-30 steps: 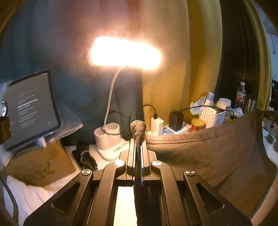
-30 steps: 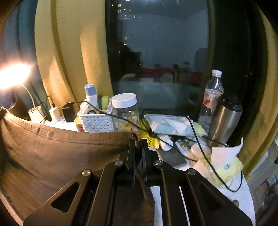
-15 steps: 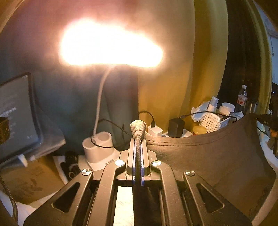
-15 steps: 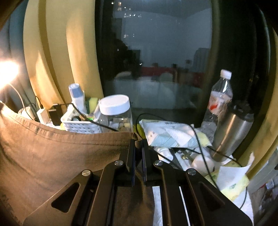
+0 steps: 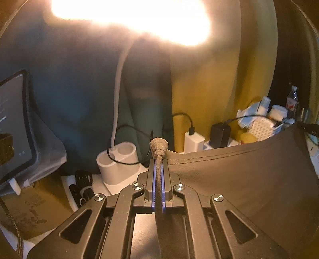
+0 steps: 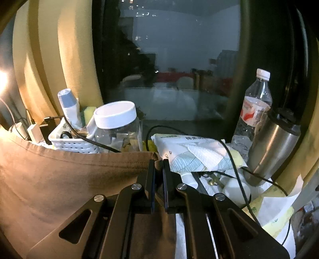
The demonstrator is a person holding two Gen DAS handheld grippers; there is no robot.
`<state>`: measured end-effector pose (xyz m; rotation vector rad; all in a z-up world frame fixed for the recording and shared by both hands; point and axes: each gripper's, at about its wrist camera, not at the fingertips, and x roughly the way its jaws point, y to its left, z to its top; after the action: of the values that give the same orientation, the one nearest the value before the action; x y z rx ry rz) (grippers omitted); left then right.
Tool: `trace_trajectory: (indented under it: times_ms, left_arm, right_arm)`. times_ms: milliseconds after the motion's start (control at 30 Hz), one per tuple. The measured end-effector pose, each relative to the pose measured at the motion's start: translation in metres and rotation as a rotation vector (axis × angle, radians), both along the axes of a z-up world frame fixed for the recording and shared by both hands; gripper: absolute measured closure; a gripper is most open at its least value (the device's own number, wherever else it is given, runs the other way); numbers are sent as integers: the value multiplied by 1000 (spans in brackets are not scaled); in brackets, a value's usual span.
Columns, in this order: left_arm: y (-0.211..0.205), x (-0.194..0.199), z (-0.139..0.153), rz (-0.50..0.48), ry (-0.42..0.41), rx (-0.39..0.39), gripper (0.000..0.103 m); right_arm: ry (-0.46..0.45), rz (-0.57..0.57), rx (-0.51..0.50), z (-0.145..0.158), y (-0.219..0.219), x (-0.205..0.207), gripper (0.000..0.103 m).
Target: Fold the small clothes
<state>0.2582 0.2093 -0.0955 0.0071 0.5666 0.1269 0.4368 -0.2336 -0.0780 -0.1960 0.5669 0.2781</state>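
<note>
Both grippers have travelled toward the back of the desk since a second ago, so the desk lamp now fills the top of the left wrist view and the clutter looms larger.

Left wrist view: the left gripper has its jaws clamped on a bunched corner of the grey-brown garment, a tuft poking out past the tips at 12 o'clock. The garment's hemmed edge runs taut from the tips toward 3 o'clock and hangs as a sheet below it. Beyond, on the white table surface, the lamp's white base sits near at 11 o'clock, a tablet leans at 9 o'clock, and chargers stand at 1 o'clock against teal and yellow curtains. Room ahead is tight; the lamp base is close to the fingertips.

Right wrist view: the right gripper is closed on the garment's other corner, the cloth stretching off toward 9 o'clock. A white-lidded jar and a white basket stand just behind the hem at 11 o'clock. A tissue pack lies at 1 o'clock, a water bottle and a steel flask at 2 o'clock, before a dark window. Cables and paper crowd the right side, leaving little free surface.
</note>
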Motion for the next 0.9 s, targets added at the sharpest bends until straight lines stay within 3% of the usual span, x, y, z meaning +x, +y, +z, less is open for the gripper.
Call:
trace_trajectory:
  times_ms: [367,567,633,667,700,733,767,900]
  left_arm:
    - [1,20,-50,11,171,3,101]
    - [3,17,-53,44,199,-17,97]
    - [8,15,-54,72,207,-23,87]
    - [10,13,-53,83,205,-24,69]
    - [12,9,-52,92,197,-32,47]
    - [13,6,-50,97,188,-44,38]
    - [15,3,-48,101,178,-57,33]
    - [17,-11,-46,113,180,-69,33]
  right_arm:
    - [48,-32,-33,-30,3,3,96]
    - [42,-37,-59,-36,6,2,94]
    - [40,-43,-65,-34,7,0,81]
    - [35,-43,-65,-32,7,-2,65]
    - [31,-43,-64,-30,8,-4,56]
    - [23,-45,-64,-28,7,-7,48]
    - [19,-46,-64,-27,6,-10,48]
    - [24,-54,-70,-24,2,-21,48]
